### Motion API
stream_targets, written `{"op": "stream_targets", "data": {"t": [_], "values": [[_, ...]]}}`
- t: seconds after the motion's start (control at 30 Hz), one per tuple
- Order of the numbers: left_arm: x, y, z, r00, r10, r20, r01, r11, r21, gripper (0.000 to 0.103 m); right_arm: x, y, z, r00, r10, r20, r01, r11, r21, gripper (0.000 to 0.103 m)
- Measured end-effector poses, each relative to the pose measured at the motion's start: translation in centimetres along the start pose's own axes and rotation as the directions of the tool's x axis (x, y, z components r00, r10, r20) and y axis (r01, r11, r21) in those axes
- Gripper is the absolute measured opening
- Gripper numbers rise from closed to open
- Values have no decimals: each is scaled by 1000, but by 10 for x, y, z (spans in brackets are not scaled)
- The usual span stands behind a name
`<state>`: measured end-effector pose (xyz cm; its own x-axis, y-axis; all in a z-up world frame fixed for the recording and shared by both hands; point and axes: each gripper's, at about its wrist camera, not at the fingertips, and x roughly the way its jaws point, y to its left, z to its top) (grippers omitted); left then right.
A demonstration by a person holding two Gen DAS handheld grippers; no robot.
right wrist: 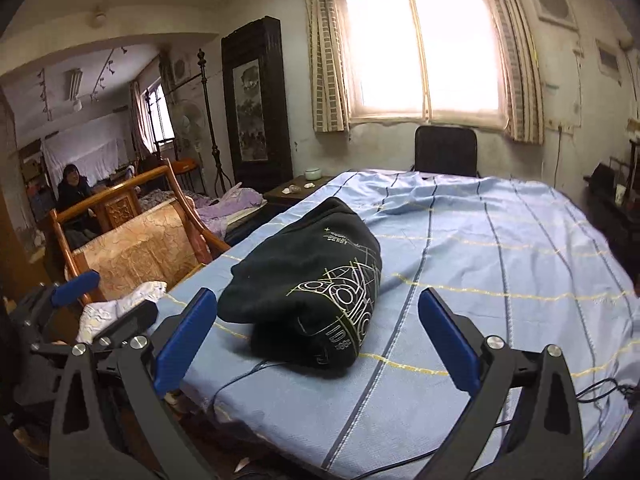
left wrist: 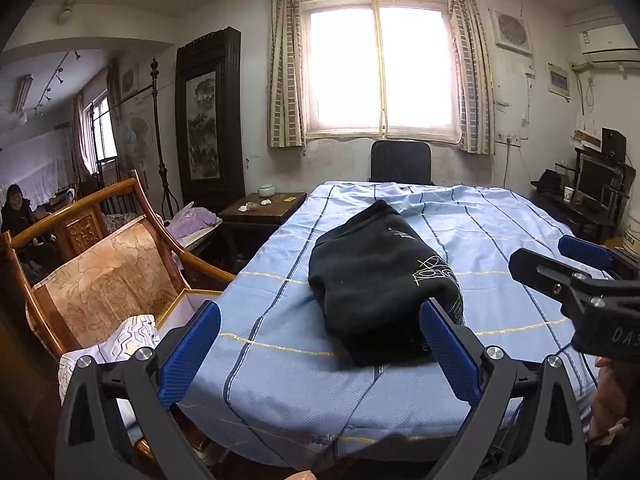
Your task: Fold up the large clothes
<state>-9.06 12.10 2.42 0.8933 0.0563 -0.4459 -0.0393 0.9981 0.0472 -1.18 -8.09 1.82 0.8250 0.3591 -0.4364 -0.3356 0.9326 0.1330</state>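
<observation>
Apparently fold was done: black knit garment with yellow-white line print [right wrist: 308, 292] lay as compact bundle on blue striped bed sheet [right wrist: 500, 264]. Left tongs [left wrist: 320, 356] and right tongs [right wrist: 318, 338] stood wide open, empty, near bundle. Good finish needed: check edges, tuck loose corner, avoid dragging sheet.

A folded garment [left wrist: 384, 284] lies on the cloth-covered surface [left wrist: 500, 240], toward its near left part. A wooden chair [left wrist: 104, 272] stands left of the surface, a side table [left wrist: 262, 210] beyond it. Behind the far edge, under the window [left wrist: 380, 68], stands what seems an office chair [left wrist: 401, 162].
</observation>
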Motion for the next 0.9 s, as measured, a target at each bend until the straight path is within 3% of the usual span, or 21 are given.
{"op": "stream_targets", "data": {"t": [0.2, 0.37, 0.5, 0.6, 0.7, 0.8, 0.9], "values": [[22, 1, -6, 999, 5, -53, -6, 1000, -17, 99, 14, -3, -7, 999, -14, -30, 14, 1000, -5, 98], [40, 3, -11, 994, -58, -94, 53, 997, -55, 99, 33, -10, -13, 997, -8, -73, 8, 1000, 3, 98], [40, 1, -10, 998, 50, -45, -52, 998, -33, 99, 46, -17, -15, 995, 1, -101, 1, 1000, 22, 98], [46, 0, -11, 997, 24, -67, -26, 999, -39, 99, 53, -23, -17, 993, 15, -118, -9, 999, 48, 98], [50, -4, -11, 994, 72, -87, -74, 997, -12, 99, 57, -25, -17, 992, 13, -125, -6, 998, 58, 98], [54, 0, -11, 993, 27, -116, -31, 999, -37, 99, 60, -24, -18, 992, 15, -128, -8, 999, 54, 98], [57, 3, -10, 992, 27, -124, -34, 998, -51, 99, 62, -21, -18, 991, 16, -132, -10, 999, 48, 98]]}}
